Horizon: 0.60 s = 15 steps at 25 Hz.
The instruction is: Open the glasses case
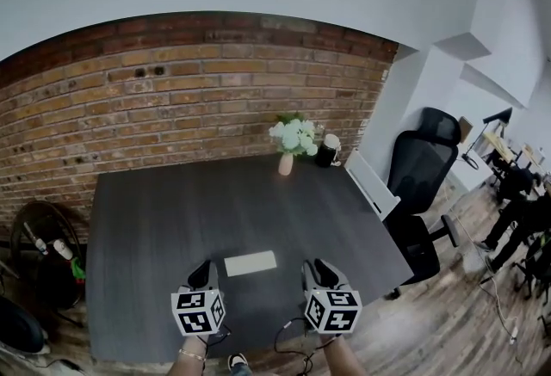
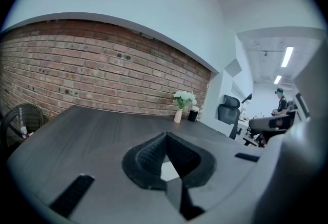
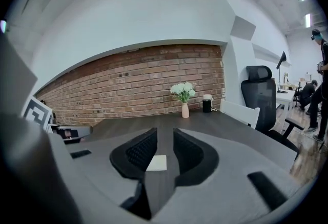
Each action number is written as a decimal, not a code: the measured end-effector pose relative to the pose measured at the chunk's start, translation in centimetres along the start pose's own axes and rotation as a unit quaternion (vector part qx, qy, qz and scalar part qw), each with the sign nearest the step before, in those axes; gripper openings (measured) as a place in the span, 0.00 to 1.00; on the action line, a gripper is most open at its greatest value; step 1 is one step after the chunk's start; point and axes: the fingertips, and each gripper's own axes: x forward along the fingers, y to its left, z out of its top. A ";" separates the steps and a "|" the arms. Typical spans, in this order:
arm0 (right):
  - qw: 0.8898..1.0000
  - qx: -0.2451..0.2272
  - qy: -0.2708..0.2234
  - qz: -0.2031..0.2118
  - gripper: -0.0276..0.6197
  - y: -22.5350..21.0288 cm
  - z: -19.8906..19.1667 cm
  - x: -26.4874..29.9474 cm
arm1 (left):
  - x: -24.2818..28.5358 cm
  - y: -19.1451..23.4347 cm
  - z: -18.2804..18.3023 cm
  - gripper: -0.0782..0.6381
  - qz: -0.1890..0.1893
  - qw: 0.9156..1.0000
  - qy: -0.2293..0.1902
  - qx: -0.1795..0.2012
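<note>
Step in hand: approach.

- Lower left: left gripper [image 1: 205,271], jaw tips pressed together, empty.
- Lower centre: glasses case [image 1: 250,262] lies flat on the table [image 1: 155,219], apparently closed, untouched.
- Lower right: right gripper [image 1: 316,269], jaws spread, empty.

Next move likely calls for bracing the base and lifting the lid.

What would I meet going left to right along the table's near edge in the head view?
left gripper → glasses case → right gripper → black office chair, further right
</note>
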 end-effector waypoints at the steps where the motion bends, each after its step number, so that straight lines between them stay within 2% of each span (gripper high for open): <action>1: 1.000 0.000 0.002 0.002 0.20 0.1 0.1 0.7 | 0.5 0.3 0.1 0.10 0.002 1.000 0.001 -0.002; 8: 0.999 -0.001 0.034 0.026 0.20 0.2 -0.8 4.4 | 2.4 1.6 -0.6 0.10 0.026 0.999 0.016 -0.012; 15: 0.994 -0.028 0.055 0.088 0.20 1.1 -0.1 8.1 | 2.1 3.2 -0.7 0.10 0.094 0.995 0.011 -0.041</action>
